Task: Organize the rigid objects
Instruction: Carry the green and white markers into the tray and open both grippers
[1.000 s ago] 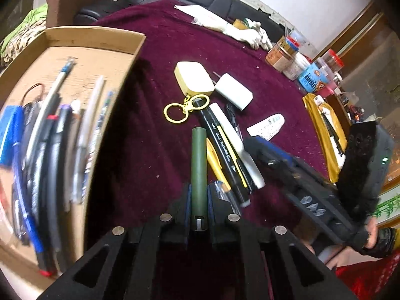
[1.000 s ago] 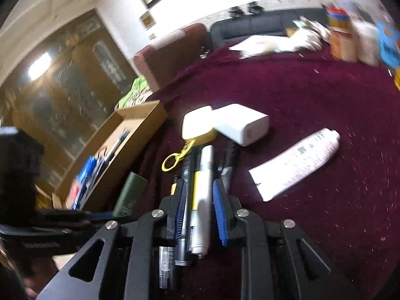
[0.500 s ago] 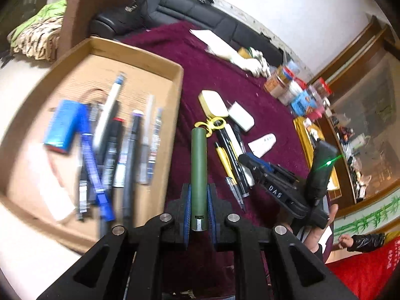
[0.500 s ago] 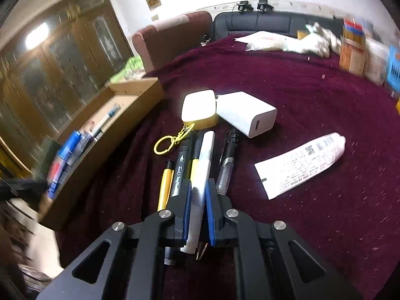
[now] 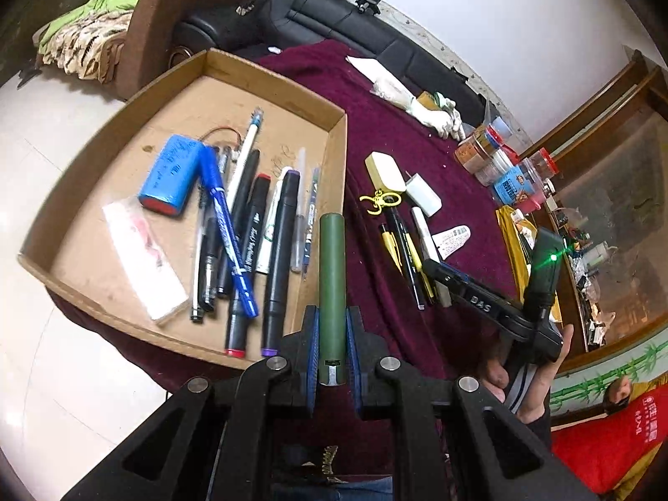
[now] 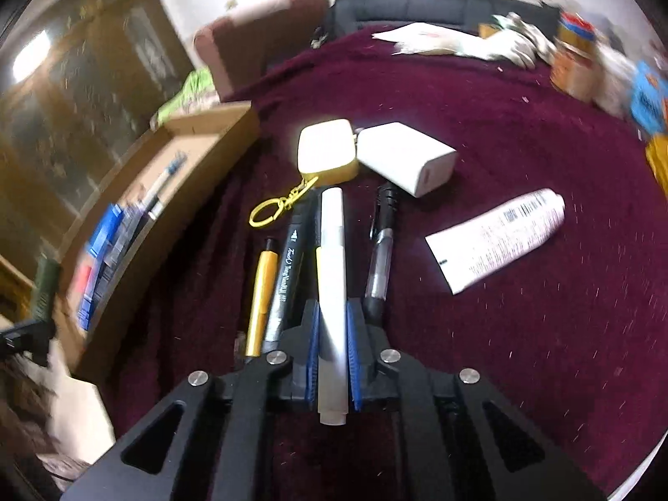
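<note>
My left gripper (image 5: 332,313) is shut on a dark green pen (image 5: 332,267), held above the right wall of the cardboard tray (image 5: 340,158). Inside the tray lie several pens and markers (image 5: 250,234) and a blue battery pack (image 5: 171,175). My right gripper (image 6: 332,313) is shut on a white marker (image 6: 332,242) that lies on the maroon cloth among a black marker (image 6: 288,267), a yellow pen (image 6: 261,292) and a black pen (image 6: 382,242). In the left wrist view the right gripper (image 5: 434,267) sits low over those pens.
A yellow-and-white case with a keyring (image 6: 325,148), a white charger (image 6: 405,160) and a white tube (image 6: 501,234) lie beyond the pens. Jars and packets (image 5: 501,163) and gloves (image 5: 434,112) crowd the far edge. A black sofa (image 5: 334,12) stands behind.
My left gripper carried the green pen left and upward, from over the pen pile to the tray's right wall. The right gripper's jaws closed onto the white marker.
</note>
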`<state>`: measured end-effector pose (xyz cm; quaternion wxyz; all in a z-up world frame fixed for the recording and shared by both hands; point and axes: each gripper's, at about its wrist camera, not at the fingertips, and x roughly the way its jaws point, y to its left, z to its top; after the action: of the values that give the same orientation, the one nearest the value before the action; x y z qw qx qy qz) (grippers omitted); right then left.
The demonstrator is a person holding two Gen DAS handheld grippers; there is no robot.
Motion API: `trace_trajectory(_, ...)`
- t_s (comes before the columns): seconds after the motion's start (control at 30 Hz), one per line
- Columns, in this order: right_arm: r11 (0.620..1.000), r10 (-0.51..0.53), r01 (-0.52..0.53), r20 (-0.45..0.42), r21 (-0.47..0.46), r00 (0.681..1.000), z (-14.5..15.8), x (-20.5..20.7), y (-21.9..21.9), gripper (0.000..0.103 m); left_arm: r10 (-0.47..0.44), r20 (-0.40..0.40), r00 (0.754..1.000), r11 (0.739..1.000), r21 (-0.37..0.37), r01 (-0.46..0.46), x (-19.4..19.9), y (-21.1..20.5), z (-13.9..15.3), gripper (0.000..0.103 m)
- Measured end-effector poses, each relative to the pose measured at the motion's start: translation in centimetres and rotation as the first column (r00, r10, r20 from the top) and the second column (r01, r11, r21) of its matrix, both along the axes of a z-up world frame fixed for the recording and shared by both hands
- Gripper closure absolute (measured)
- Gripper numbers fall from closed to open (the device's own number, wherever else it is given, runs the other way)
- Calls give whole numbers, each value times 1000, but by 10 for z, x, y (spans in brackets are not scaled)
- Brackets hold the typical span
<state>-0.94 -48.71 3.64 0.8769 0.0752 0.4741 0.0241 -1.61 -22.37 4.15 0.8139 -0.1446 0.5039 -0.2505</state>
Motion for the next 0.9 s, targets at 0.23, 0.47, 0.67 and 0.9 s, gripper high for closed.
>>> trace_trajectory(0.23, 973, -135, 119, 70, 197, 988, 4, -11, -18, 91, -2, -4, 1000, 1000, -19, 2, -2, 7, 0, 92)
trace_trajectory(0.47, 966, -181, 144, 166, 217, 969, 18, -34, -8, 91, 12, -15, 1000, 999, -34, -12, 4, 17, -6, 92)
trace_trajectory(0.67, 969, -146, 83, 272, 232, 951, 36, -64, 15, 91, 9, -11, 1000, 999, -42, -10, 7, 20, -8, 92)
trace_trajectory(0.9, 957, -76, -9, 283, 289, 956, 38, -71, 40, 91, 15, 0, 1000, 999, -38, -15, 13, 23, -7, 92)
